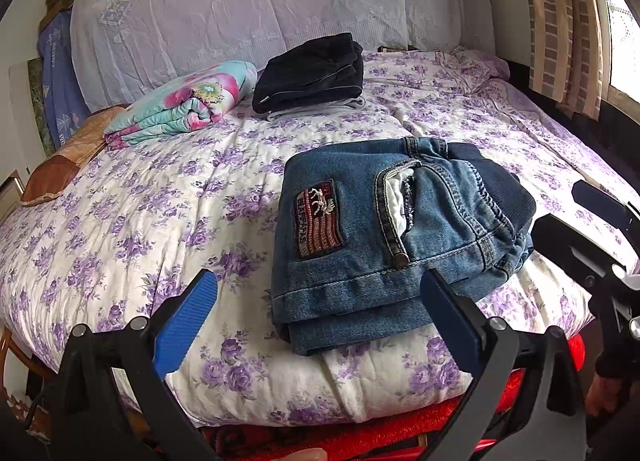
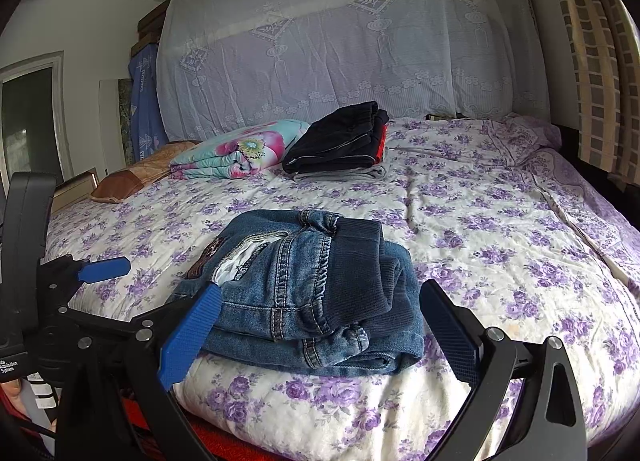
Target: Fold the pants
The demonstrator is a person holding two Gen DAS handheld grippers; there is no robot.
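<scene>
Blue denim pants (image 1: 384, 233) lie folded in a compact stack near the bed's front edge, flag patch up; they also show in the right wrist view (image 2: 312, 297). My left gripper (image 1: 320, 317) is open and empty, just in front of the stack's near left corner. My right gripper (image 2: 320, 325) is open and empty, its fingers to either side of the stack's near end without touching it. The right gripper's body shows at the right edge of the left wrist view (image 1: 600, 245). A blue fingertip (image 2: 104, 269) of the left gripper shows in the right wrist view.
The bed (image 1: 120, 245) has a purple floral quilt. A stack of dark folded clothes (image 1: 312, 73) and a rolled floral blanket (image 1: 184, 101) lie at the back. A brown pillow (image 1: 60, 165) is at the left. Curtains (image 1: 560, 21) hang at the right.
</scene>
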